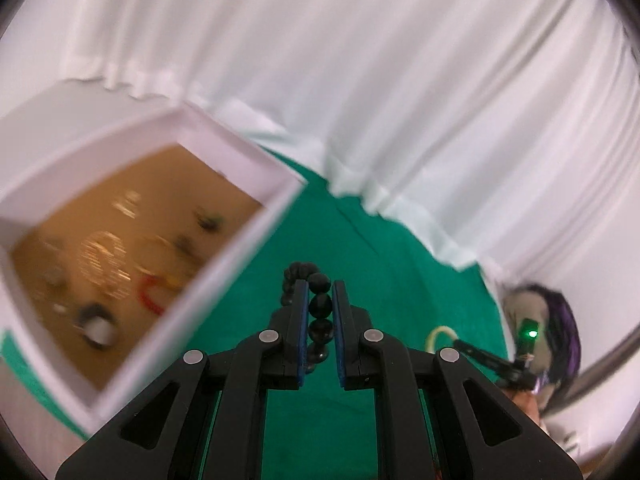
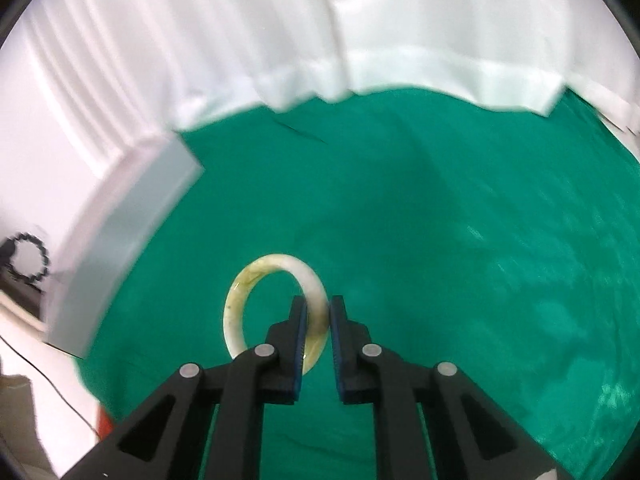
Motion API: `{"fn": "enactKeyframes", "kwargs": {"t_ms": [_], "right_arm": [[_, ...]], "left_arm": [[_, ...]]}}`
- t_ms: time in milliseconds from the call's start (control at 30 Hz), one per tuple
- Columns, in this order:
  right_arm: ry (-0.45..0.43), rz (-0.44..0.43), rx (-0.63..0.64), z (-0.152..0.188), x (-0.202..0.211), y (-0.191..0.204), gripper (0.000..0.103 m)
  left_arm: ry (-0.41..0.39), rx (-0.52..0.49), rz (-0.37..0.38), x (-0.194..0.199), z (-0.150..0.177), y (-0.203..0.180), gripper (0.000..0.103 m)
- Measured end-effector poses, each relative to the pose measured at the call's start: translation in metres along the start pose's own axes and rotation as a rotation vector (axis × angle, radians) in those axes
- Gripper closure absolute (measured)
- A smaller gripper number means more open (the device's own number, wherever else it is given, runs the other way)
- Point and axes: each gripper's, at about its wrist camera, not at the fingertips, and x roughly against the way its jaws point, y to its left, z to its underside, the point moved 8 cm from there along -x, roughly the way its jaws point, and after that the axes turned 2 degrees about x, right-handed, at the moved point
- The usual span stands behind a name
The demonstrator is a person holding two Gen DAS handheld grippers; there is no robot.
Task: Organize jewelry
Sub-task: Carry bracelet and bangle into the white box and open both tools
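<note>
- Left wrist view: the left gripper [image 1: 320, 294] is clamped on a black bead bracelet [image 1: 320, 304], held above the green cloth [image 1: 360, 240] just right of the white box [image 1: 256, 152], where blurred jewelry lies
- Right wrist view: the right gripper [image 2: 318, 308] is clamped on a pale bangle [image 2: 240, 304] over the green cloth [image 2: 440, 200], well right of the white box [image 2: 132, 208]

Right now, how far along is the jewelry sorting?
Several pieces already lie in the white box. In hand: the left gripper is shut on a black bead bracelet, the right gripper on a pale bangle. Both remain to be placed.
</note>
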Motion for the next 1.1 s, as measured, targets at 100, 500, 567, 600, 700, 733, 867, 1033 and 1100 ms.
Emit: {"fn": "enactKeyframes", "kwargs": {"t_ms": [100,500,567,600,700,733,867,1033,1100], "right_arm": [[-0.024,-0.099,0.03,-0.033,0.0,0.047,0.091],[0.05,-0.425,0.158,-0.12,-0.084,0.284,0.091],[0.08,-0.439,0.182,-0.122,-0.104,0.317,0.091],[0.103,-0.44,0.199,-0.122,-0.119,0.337,0.091],[0.156,-0.427,0.241,-0.119,-0.159,0.379,0.091],[0.175,-0.414,0.259,-0.119,-0.174,0.392,0.091],[0.268,-0.361,0.317,-0.105,-0.226,0.423,0.091],[0.359,-0.241,0.38,-0.091,-0.283,0.437,0.089],[0.38,-0.173,0.417,-0.09,-0.295,0.437,0.086]], "left_arm": [[-0.051,0.035,-0.082,0.02,-0.027,0.039,0.094],[-0.041,0.173,-0.341,-0.007,-0.088,0.201,0.094],[-0.018,0.2,-0.36,-0.023,-0.091,0.22,0.094],[-0.003,0.213,-0.366,-0.031,-0.092,0.229,0.094],[0.038,0.237,-0.401,-0.054,-0.098,0.259,0.094],[0.054,0.242,-0.414,-0.063,-0.099,0.269,0.094],[0.121,0.248,-0.447,-0.1,-0.099,0.291,0.094],[0.217,0.21,-0.457,-0.148,-0.087,0.296,0.092],[0.233,0.205,-0.461,-0.156,-0.084,0.295,0.08]]}}
